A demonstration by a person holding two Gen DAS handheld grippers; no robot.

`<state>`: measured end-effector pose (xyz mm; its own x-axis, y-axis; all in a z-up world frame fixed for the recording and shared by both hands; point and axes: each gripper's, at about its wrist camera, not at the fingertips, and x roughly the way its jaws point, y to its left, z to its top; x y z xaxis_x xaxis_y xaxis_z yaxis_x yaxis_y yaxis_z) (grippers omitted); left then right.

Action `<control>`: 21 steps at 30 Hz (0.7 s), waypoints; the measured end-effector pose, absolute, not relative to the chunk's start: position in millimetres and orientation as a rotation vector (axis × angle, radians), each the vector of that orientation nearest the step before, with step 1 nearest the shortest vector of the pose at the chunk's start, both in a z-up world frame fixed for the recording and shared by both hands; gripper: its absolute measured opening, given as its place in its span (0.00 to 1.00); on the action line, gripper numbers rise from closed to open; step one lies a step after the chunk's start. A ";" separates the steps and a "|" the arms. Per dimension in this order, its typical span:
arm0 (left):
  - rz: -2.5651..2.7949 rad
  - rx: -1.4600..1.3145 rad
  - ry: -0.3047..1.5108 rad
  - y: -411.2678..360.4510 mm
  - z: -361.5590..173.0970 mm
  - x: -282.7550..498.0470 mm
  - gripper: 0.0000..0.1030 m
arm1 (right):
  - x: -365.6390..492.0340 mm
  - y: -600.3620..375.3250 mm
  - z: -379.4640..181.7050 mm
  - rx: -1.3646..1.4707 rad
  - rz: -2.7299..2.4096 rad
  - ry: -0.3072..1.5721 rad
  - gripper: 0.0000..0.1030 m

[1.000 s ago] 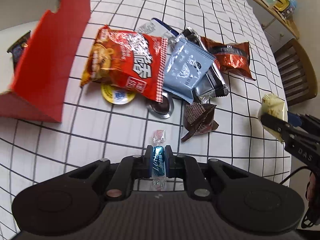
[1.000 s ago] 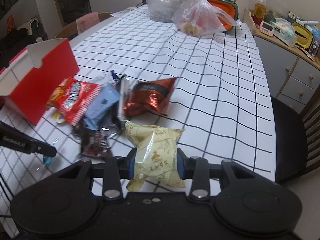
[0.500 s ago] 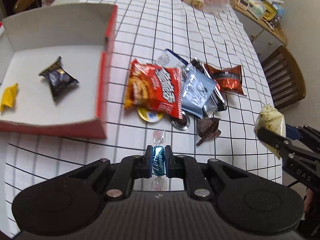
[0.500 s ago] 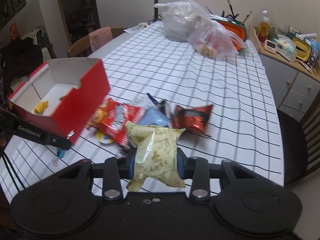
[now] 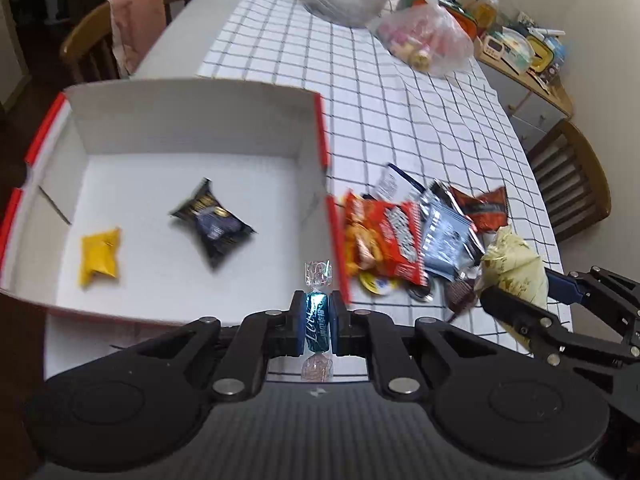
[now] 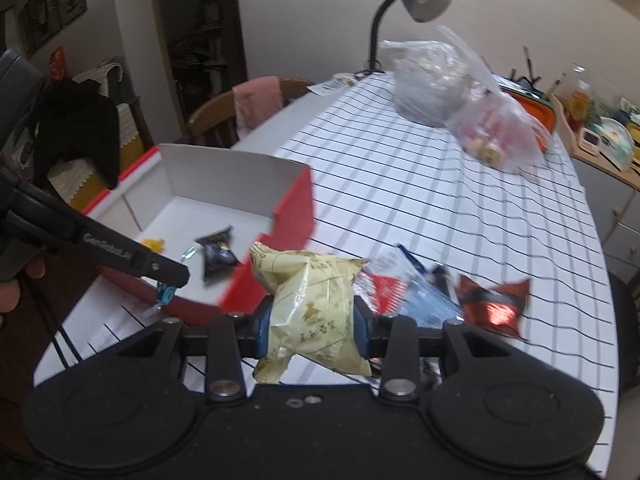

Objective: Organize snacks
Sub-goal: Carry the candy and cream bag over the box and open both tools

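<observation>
Carrying two snacks up to the red box (image 5: 325, 148), with two already inside and a pile left on the table.

The left gripper (image 5: 318, 322) is squeezed tight on a small blue candy (image 5: 317, 320), near the box's front corner. The right gripper (image 6: 313, 322) is part open, pinching a puffy yellow packet (image 6: 316, 300) beside the box's red wall. A dark packet (image 5: 212, 222) and a little yellow one (image 5: 99, 256) lie in the box with lots of room around them. The snack pile (image 5: 404, 236) touches the box's right wall. Both snacks must get over that wall before they drop in.
</observation>
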<state>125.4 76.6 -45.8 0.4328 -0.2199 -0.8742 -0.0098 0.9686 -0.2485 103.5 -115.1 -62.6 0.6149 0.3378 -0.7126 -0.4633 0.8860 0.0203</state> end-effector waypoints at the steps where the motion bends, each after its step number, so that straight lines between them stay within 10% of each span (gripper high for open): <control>1: -0.129 -0.227 1.115 83.0 -44.5 126.3 0.11 | 103.6 -107.3 -62.2 -0.175 0.468 0.780 0.36; 21: 0.006 -0.172 1.108 202.6 -51.2 169.1 0.11 | 147.2 24.7 -94.8 -0.231 0.501 0.833 0.36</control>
<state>169.1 202.6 -51.2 0.4480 -0.0814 -0.8903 -0.0904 0.9866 -0.1357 147.2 24.7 -94.8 0.5657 0.3330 -0.7544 -0.5099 0.8602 -0.0027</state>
